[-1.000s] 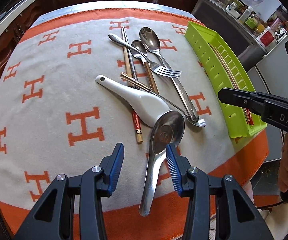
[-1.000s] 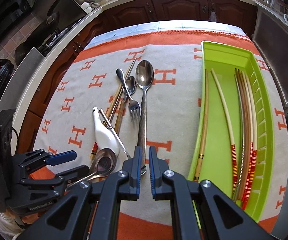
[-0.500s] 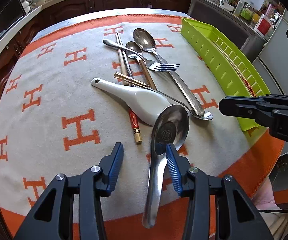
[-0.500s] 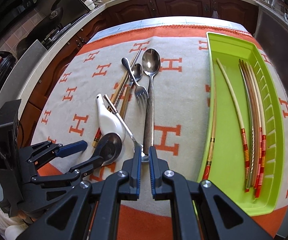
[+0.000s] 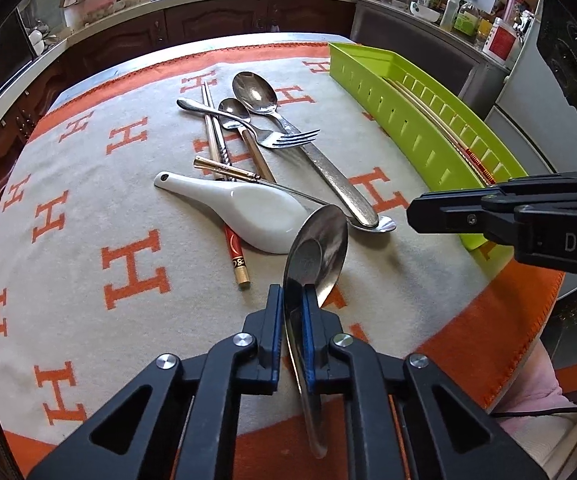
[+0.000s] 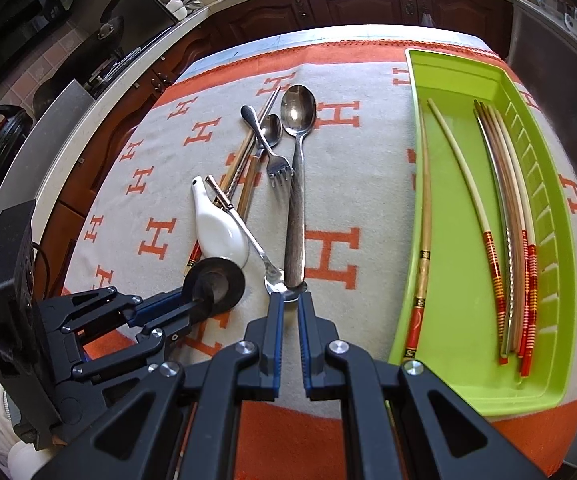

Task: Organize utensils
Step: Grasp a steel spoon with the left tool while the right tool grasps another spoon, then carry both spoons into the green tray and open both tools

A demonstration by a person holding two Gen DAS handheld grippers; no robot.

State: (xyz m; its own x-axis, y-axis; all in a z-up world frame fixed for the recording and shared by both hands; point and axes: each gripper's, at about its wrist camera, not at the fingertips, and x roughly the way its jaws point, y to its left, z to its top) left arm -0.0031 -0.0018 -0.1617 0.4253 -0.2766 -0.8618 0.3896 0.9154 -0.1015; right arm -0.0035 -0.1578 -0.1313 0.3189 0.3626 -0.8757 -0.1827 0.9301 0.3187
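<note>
My left gripper (image 5: pixel 290 300) is shut on the handle of a steel soup spoon (image 5: pixel 320 240), bowl tilted up off the cloth; it also shows in the right wrist view (image 6: pixel 213 285). A pile of utensils lies mid-cloth: a white ceramic spoon (image 5: pixel 244 208), a large steel spoon (image 5: pixel 304 136), a fork (image 5: pixel 264 136), a small spoon (image 5: pixel 234 114) and chopsticks (image 5: pixel 224 184). My right gripper (image 6: pixel 290 304) is nearly shut and empty, just above the end of the large spoon's handle (image 6: pixel 294 240). A green tray (image 6: pixel 464 80) at right holds several chopsticks (image 6: pixel 508 240).
An orange and grey cloth with H marks (image 5: pixel 88 200) covers the table. Dark cabinets and a counter ring the table at the back (image 6: pixel 368 4). Bottles and jars stand on the far right counter (image 5: pixel 468 12). The table's near edge is just below the grippers.
My left gripper has closed on the soup spoon's handle and lifted it, tilting the bowl on edge. The right gripper has moved slightly forward toward the large spoon's handle.
</note>
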